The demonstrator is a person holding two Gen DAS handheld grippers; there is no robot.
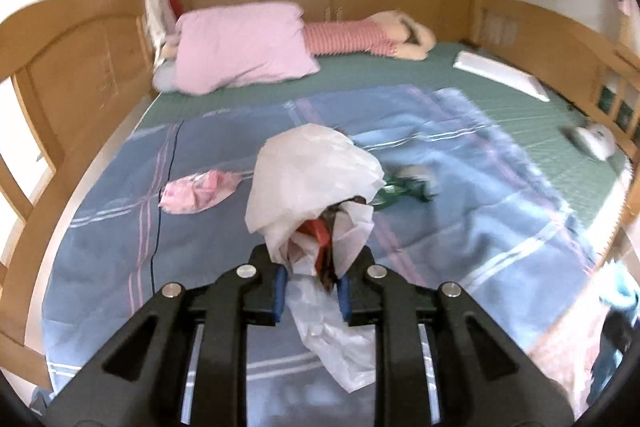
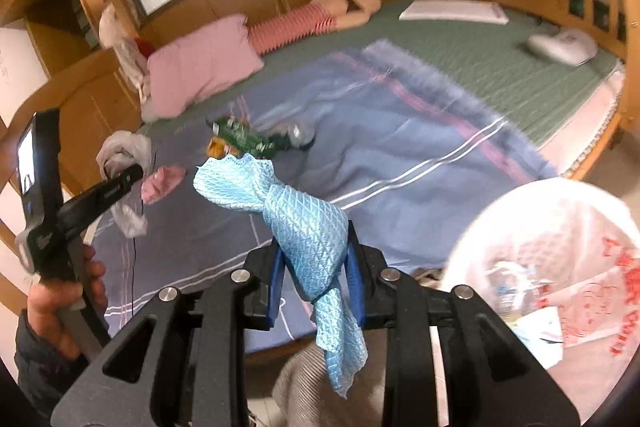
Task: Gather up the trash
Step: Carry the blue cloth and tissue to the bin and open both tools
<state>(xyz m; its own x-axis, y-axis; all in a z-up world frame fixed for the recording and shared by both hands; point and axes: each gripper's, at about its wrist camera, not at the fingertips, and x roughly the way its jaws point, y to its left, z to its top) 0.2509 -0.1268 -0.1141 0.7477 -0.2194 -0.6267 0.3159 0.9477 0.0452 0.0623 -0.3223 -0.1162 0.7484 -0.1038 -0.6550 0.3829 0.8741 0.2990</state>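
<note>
1. A crumpled white plastic bag (image 1: 312,183) sits between the blue pads of the left gripper (image 1: 311,291), which is clamped on it; something red (image 1: 316,233) shows inside its folds, and a loose tail of plastic hangs below the fingers above the blanket.
2. A light blue mesh cloth (image 2: 304,227) is pinched in the right gripper (image 2: 316,283), its jaws closed on the bunched middle; one end sticks up ahead, the other hangs down.
3. In the right wrist view the left gripper (image 2: 120,183) shows from the side with the white bag (image 2: 120,151) at its tip, held by a hand (image 2: 60,303).
4. On the blue plaid blanket (image 1: 480,195) lie a pink crumpled wrapper (image 1: 200,191), left of the bag, and a green wrapper (image 1: 404,189), just right of it.
5. A large translucent bag with red print (image 2: 560,267) stands open at the lower right of the right wrist view, with items inside.
6. Farther back on the green mattress (image 1: 400,79) rest a pink pillow (image 1: 240,47) and a striped plush toy (image 1: 360,37).
</note>
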